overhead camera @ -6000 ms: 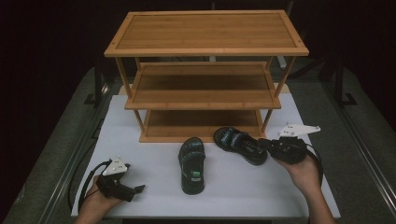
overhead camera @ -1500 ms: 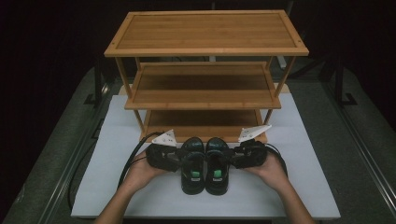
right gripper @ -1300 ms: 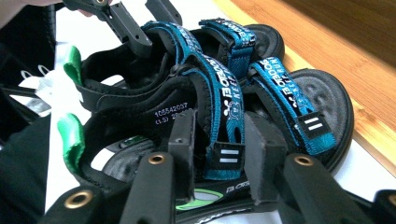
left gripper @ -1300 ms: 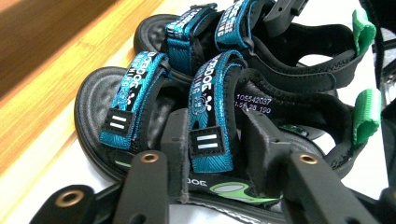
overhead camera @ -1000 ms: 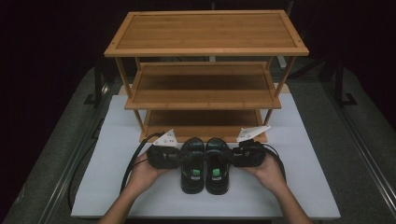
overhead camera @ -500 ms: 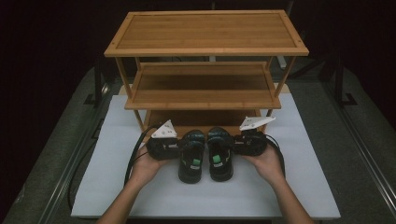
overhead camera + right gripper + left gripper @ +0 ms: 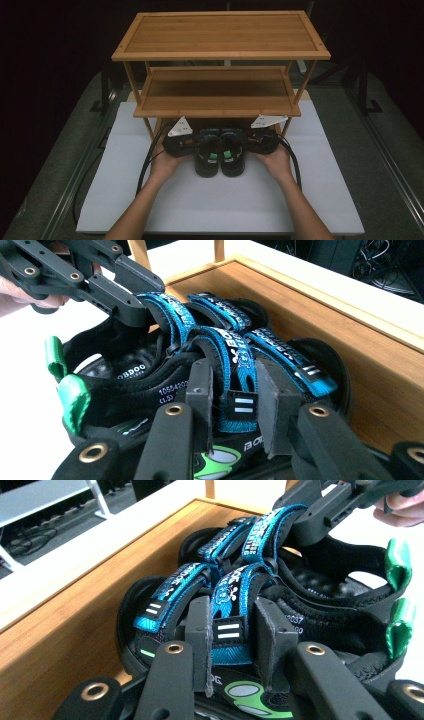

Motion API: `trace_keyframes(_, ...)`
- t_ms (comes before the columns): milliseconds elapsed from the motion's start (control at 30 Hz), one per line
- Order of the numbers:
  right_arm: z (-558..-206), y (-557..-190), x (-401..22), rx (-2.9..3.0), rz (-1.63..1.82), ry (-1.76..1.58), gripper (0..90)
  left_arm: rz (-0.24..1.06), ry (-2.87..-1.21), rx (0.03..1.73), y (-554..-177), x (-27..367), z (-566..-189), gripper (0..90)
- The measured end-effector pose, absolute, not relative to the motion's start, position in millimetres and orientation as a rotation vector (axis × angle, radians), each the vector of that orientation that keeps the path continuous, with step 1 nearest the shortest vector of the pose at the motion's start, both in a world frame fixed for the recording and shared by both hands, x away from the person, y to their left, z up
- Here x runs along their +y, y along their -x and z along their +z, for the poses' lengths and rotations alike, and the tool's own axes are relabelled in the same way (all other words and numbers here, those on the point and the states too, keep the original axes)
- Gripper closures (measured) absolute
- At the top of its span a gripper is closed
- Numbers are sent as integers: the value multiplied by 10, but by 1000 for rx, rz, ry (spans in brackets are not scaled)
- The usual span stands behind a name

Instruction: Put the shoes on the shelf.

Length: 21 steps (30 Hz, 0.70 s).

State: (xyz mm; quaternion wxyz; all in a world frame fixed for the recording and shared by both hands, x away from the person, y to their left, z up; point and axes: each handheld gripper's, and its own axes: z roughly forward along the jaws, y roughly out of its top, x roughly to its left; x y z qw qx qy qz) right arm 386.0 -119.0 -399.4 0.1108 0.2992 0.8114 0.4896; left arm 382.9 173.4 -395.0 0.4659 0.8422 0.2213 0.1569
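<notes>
Two grippers, one in each hand, flank the pair of sandals at the rack's foot. My left gripper (image 7: 230,645) has its jaws nipped on the blue strap of the left sandal (image 7: 207,152); my right gripper (image 7: 232,405) is clamped likewise on the strap of the right sandal (image 7: 232,152). Both sandals sit side by side, touching, toes toward twelve o'clock on the bottom shelf (image 7: 350,335) of the bamboo rack (image 7: 220,35), heels over the white mat (image 7: 325,190) at six o'clock.
</notes>
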Motion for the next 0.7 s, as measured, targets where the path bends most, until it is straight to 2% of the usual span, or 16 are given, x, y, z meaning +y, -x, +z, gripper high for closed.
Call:
trace_keyframes(500, -4068, -3812, -1119, 2400, 1428, -861, 686, 349, -2083, 520, -3816, 1777, -4050, 692)
trace_keyframes(600, -4069, -3814, -1135, 2397, 1439, -867, 651, 342, -2073, 529, -3822, 1785, -4047, 655)
trace_keyframes(667, -4062, -3809, -1141, 2394, 1436, -871, 624, 336, -2076, 538, -3824, 1792, -4041, 563)
trace_keyframes(700, -4053, -3798, -1149, 2386, 1439, -877, 577, 340, -2083, 550, -3820, 1800, -4032, 563)
